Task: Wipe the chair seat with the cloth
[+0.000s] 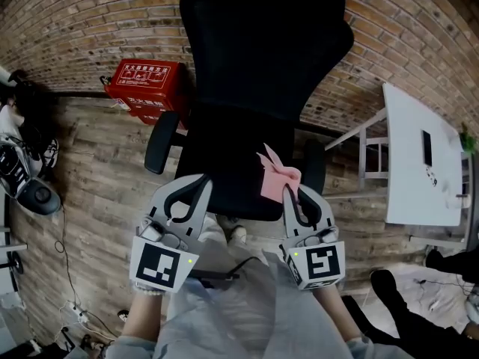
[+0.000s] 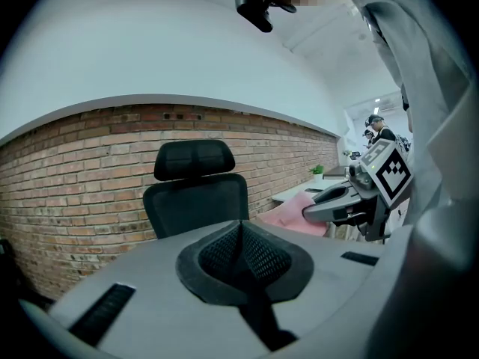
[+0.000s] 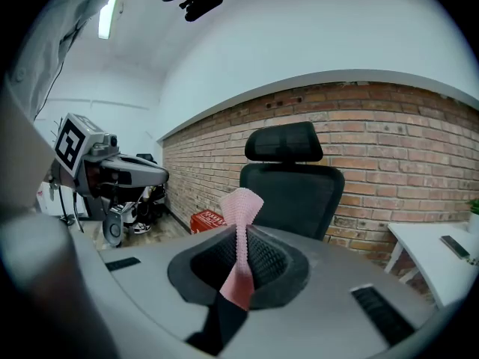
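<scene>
Right gripper (image 3: 241,234): jaws shut tight on a pink knitted cloth (image 3: 241,230). One end is pinched deep between the pads and the free end stands up in a loose fold above the tips.

Left gripper (image 2: 241,234): jaws closed together with nothing between them.

In the head view the right gripper (image 1: 288,193) holds the pink knitted cloth (image 1: 277,176) over the front right part of the black chair seat (image 1: 224,159), just inside the right armrest (image 1: 314,167). Whether the cloth touches the seat cannot be told. The left gripper (image 1: 200,184) sits at the front left edge of the seat.

Progress, as judged: the cloth is picked up and brought to the chair. No wiped area can be told apart on the dark surface, so the whole seat is taken as outstanding.

Edges and room:
- The seat is bounded at the rear by the tall black backrest (image 1: 262,43).
- It is bounded at the sides by the right armrest and the left armrest (image 1: 161,140); strokes should stop short of both.
- The front edge nearest the person is open.
- A white table (image 1: 415,159) on a grey frame stands near the chair on the right.
- A red box (image 1: 146,88) lies by the brick wall (image 1: 67,28) on the left, apart from the seat.
- The wooden floor (image 1: 97,170) to the left gives free room
</scene>
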Available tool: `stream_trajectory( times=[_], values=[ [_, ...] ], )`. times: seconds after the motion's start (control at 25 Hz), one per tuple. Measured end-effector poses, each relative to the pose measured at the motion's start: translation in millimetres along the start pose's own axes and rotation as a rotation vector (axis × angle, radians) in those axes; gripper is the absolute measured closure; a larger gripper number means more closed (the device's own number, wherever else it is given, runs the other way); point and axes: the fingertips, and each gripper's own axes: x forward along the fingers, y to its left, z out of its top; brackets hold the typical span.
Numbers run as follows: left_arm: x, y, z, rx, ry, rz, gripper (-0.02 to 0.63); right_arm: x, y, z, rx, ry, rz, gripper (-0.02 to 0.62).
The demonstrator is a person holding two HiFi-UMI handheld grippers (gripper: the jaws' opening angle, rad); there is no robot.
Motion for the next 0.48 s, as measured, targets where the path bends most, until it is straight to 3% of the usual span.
stream_trajectory(
  times=[0.32, 0.48],
  values=[
    [22, 40, -28, -0.003, 0.026, -0.028, 0.588, 44, -1, -8, 0.007, 0.041, -0.013, 0.543],
    [37, 60, -45, 0.041, 0.046, -0.052, 0.588, 73, -2, -16, 0.006, 0.067, -0.008, 0.543]
  ],
)
